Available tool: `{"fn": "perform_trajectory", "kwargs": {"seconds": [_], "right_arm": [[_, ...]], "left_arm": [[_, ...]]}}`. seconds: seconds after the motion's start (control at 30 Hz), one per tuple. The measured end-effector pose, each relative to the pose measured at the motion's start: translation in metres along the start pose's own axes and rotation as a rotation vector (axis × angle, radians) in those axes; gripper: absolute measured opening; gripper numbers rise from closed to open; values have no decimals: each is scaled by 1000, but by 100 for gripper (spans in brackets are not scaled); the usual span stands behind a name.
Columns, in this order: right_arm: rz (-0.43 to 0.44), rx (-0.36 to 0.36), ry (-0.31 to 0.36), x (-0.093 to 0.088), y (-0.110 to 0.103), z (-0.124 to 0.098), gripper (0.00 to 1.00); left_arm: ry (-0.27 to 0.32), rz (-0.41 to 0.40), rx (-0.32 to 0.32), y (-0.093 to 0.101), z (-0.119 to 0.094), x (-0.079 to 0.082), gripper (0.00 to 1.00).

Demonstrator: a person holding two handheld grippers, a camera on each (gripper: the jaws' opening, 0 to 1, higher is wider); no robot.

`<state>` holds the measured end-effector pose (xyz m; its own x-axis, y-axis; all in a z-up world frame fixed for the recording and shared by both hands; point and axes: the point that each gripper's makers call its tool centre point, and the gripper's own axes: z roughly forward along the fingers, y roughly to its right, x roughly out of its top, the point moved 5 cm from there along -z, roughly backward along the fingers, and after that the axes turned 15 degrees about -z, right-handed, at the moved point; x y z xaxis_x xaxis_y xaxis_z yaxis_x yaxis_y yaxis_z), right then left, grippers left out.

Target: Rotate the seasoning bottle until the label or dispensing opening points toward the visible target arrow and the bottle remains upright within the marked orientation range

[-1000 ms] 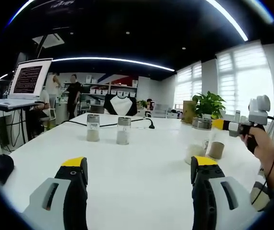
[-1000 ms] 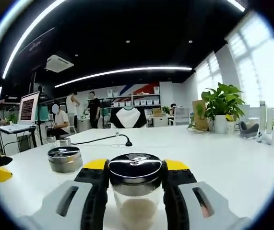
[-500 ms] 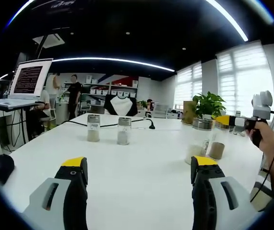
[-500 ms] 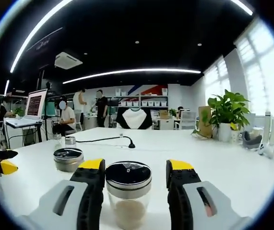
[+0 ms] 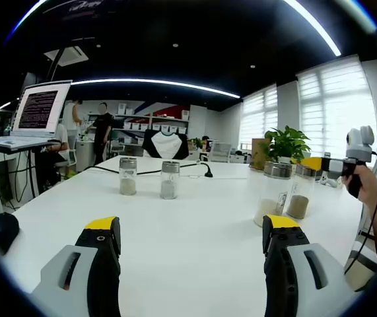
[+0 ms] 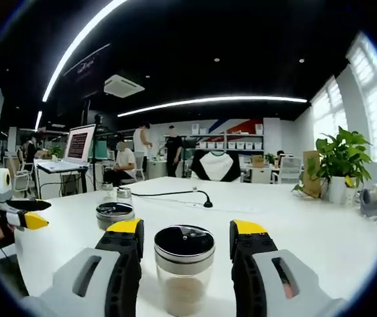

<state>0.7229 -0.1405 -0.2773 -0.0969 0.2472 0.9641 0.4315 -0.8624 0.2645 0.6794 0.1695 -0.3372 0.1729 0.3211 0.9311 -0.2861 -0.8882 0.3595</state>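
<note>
A glass seasoning bottle (image 6: 184,267) with a black lid and tan powder stands upright on the white table (image 6: 320,231). It sits between the jaws of my right gripper (image 6: 185,230), which is open and apart from the bottle on both sides. Seen from the left gripper view, that bottle (image 5: 300,193) stands beside a second, taller one (image 5: 273,192). The right gripper (image 5: 318,164), held in a hand, is just behind them. My left gripper (image 5: 191,228) is open over bare table (image 5: 195,218), holding nothing. It also appears at the left of the right gripper view, as the left gripper (image 6: 30,216).
Two more small bottles (image 5: 128,176) (image 5: 170,179) stand mid-table, with a black cable (image 5: 198,168) behind them. A second lidded jar (image 6: 114,214) is left of the right gripper. A laptop on a stand (image 5: 36,112), a potted plant (image 5: 286,144) and people are farther off.
One second ago my right gripper was shut on the bottle; it has opened and drawn back, leaving the bottle upright. The left gripper has stayed still and open.
</note>
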Motion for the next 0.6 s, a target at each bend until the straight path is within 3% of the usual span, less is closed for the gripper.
{"fn": "perform_trajectory", "kwargs": {"seconds": [0.17, 0.3, 0.6], "right_arm": [[-14, -17, -8, -4, 9, -1, 52], [-10, 62, -13, -9, 0, 1, 52], [0, 70, -18, -14, -1, 6, 51]], "left_arm": [[2, -2, 6, -2, 0, 1, 94], [-2, -2, 4, -1, 0, 0, 94], [2, -4, 5, -2, 0, 1, 94]]}}
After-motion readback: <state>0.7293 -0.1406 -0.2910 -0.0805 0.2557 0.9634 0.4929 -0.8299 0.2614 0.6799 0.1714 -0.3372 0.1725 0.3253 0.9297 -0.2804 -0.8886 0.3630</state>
